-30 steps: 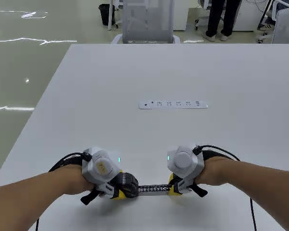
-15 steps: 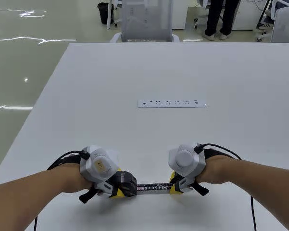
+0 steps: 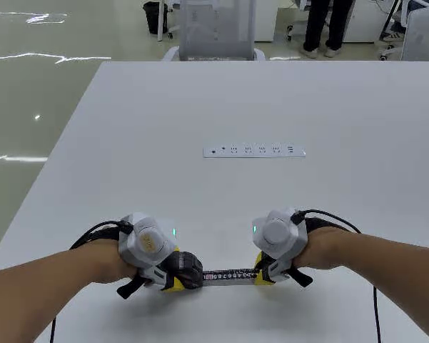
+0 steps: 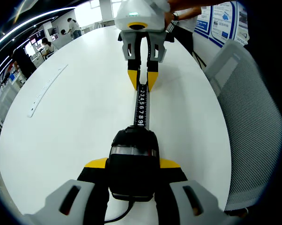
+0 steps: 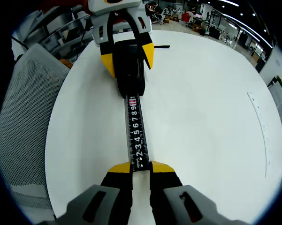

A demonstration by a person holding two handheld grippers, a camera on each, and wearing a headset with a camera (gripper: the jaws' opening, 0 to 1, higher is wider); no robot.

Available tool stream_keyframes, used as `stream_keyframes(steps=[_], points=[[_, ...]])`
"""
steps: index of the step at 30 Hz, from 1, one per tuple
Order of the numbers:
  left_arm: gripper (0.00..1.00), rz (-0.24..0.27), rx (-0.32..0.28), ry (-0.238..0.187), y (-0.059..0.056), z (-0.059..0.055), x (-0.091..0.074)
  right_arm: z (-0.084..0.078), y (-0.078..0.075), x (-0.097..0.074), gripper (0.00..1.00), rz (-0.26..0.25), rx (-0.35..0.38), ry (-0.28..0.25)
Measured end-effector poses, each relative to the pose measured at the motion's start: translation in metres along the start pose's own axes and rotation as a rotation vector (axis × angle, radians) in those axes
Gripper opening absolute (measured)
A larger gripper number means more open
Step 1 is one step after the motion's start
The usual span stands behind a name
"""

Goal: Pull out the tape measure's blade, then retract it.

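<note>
At the near edge of the table (image 3: 342, 107), the tape measure (image 3: 184, 270) sits to the left, clamped between the jaws of the left gripper (image 4: 133, 164). Its blade (image 3: 228, 274) runs right along the tabletop to the right gripper (image 5: 141, 167), whose jaws pinch the tip. A power strip (image 3: 254, 151) lies crosswise farther out, at mid-table. Beyond the far edge stands a chair (image 3: 218, 28), and a person (image 3: 327, 25) stands farther back to the right.
</note>
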State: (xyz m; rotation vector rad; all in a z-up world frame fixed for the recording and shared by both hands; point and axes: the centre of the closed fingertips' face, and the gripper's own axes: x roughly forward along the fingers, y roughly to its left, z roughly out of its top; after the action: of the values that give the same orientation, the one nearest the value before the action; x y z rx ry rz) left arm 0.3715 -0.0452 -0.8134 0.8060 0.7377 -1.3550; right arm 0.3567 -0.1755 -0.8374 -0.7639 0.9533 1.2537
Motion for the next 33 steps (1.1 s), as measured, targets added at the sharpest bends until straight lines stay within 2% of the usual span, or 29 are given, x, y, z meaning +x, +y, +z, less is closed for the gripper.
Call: stream_keyframes(steps=[33], points=[[0.33, 0.000, -0.002, -0.005, 0.000, 0.000, 0.000, -0.014, -0.001, -0.007, 0.12, -0.002, -0.003, 0.012]])
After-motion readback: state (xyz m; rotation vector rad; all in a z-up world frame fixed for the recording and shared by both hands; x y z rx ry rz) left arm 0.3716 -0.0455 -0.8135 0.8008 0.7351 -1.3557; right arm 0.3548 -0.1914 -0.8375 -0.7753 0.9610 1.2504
